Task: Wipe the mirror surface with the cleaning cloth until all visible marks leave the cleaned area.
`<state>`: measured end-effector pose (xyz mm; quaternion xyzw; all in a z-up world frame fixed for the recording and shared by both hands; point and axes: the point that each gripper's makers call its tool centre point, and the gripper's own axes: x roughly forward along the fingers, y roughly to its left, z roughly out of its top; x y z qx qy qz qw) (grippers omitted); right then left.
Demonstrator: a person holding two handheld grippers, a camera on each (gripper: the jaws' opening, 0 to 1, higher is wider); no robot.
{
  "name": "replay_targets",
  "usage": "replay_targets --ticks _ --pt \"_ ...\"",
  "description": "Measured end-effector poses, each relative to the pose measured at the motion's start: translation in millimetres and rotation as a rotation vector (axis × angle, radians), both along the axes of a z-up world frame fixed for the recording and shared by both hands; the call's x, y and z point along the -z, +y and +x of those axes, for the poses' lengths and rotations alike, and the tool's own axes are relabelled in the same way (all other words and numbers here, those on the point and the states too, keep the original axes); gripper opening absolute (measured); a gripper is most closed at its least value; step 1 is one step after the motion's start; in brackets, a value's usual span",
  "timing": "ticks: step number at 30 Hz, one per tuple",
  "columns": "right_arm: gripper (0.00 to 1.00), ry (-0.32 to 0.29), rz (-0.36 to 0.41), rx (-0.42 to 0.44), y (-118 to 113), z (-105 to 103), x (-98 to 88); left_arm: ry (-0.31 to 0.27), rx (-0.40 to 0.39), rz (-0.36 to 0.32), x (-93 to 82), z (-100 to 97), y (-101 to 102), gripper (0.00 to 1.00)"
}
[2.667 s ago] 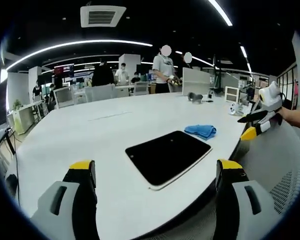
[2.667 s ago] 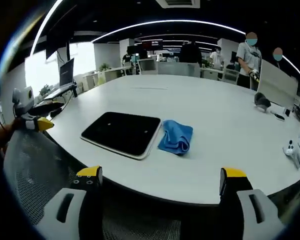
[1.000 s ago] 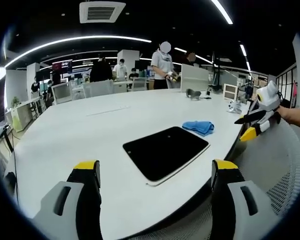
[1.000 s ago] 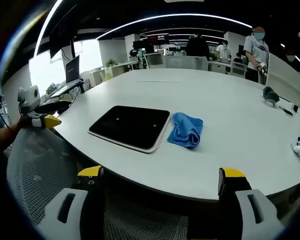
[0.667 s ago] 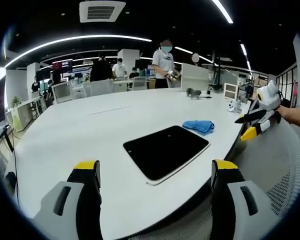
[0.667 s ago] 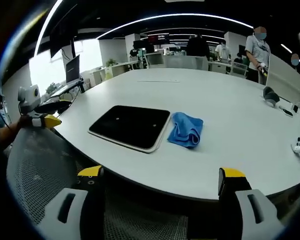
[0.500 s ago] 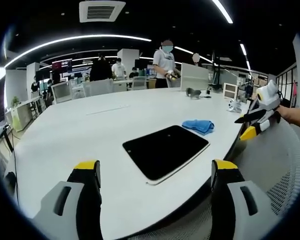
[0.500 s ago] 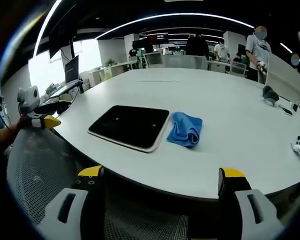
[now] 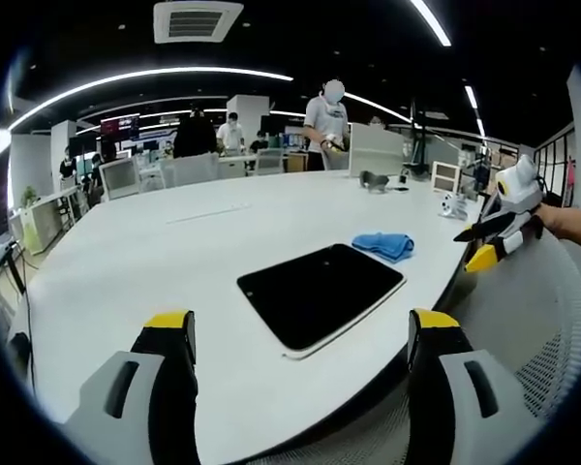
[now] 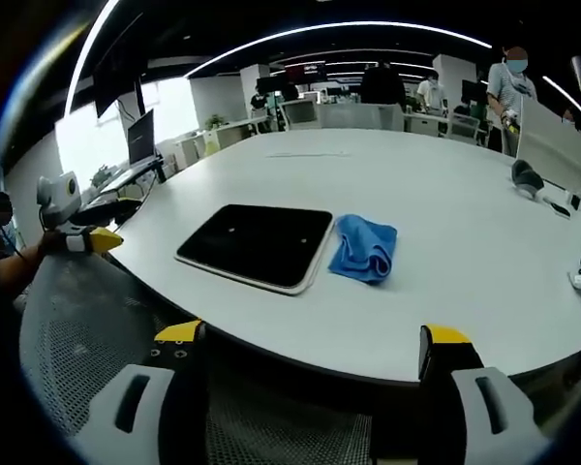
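A dark rectangular mirror [image 9: 320, 291] [image 10: 257, 243] with a pale rim lies flat on the white table [image 9: 155, 262] [image 10: 445, 242], near its front edge. A crumpled blue cloth [image 9: 384, 244] [image 10: 364, 248] lies on the table touching the mirror's far short side. My left gripper [image 9: 300, 363] is open and empty, held short of the table edge facing the mirror. My right gripper [image 10: 310, 373] is open and empty, in front of the table edge below the mirror and cloth. The right gripper [image 9: 494, 237] enters the left gripper view at the right; the left gripper [image 10: 73, 232] enters the right gripper view at the left.
Mesh chair backs [image 9: 552, 320] [image 10: 87, 329] sit between the grippers and the table. Small white and grey devices [image 9: 378, 182] [image 10: 528, 179] lie at the table's far side. Several people [image 9: 326, 131] stand among desks behind. A monitor [image 10: 138, 136] stands at the left.
Both views have shifted only slightly; the right gripper view has edged a little closer to the table. A person in the background has walked to the right. Mirror and cloth lie unmoved.
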<state>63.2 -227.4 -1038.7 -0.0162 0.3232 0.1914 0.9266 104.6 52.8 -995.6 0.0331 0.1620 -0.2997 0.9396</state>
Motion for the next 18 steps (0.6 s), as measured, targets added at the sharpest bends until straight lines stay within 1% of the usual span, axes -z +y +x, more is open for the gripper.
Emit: replay_targets --ticks 2,3,4,5,8,12,14,15,18 --pt "0.8 0.001 -0.003 -0.002 1 -1 -2.6 0.0 0.001 -0.001 -0.1 -0.2 0 0.88" --pt "0.72 -0.001 -0.009 -0.002 1 -2 -4.8 0.0 0.001 -0.002 -0.1 -0.2 0 0.88" --pt "0.63 -0.003 -0.015 -0.005 2 -2 -7.3 0.0 0.002 -0.002 -0.2 -0.2 0 0.88" --pt "0.6 -0.005 -0.017 -0.005 2 -2 -8.6 0.0 0.002 -0.003 -0.2 -0.3 -1 0.88" --pt "0.58 -0.021 -0.016 -0.005 2 3 -14.6 0.001 0.003 -0.003 -0.2 -0.4 0 0.88" --pt "0.54 -0.038 -0.028 -0.021 2 10 -22.1 0.01 0.005 0.003 1.6 -1.0 0 0.88" --pt "0.5 -0.071 -0.073 -0.052 3 15 -28.1 0.007 0.003 0.001 1.1 -0.7 0 0.87" --pt "0.48 -0.071 -0.095 -0.068 3 17 -29.2 0.007 0.002 0.002 1.0 -0.7 0 0.87" --pt "0.48 -0.079 -0.112 -0.089 6 25 -33.5 0.006 0.002 -0.002 0.5 -0.8 0 0.87"
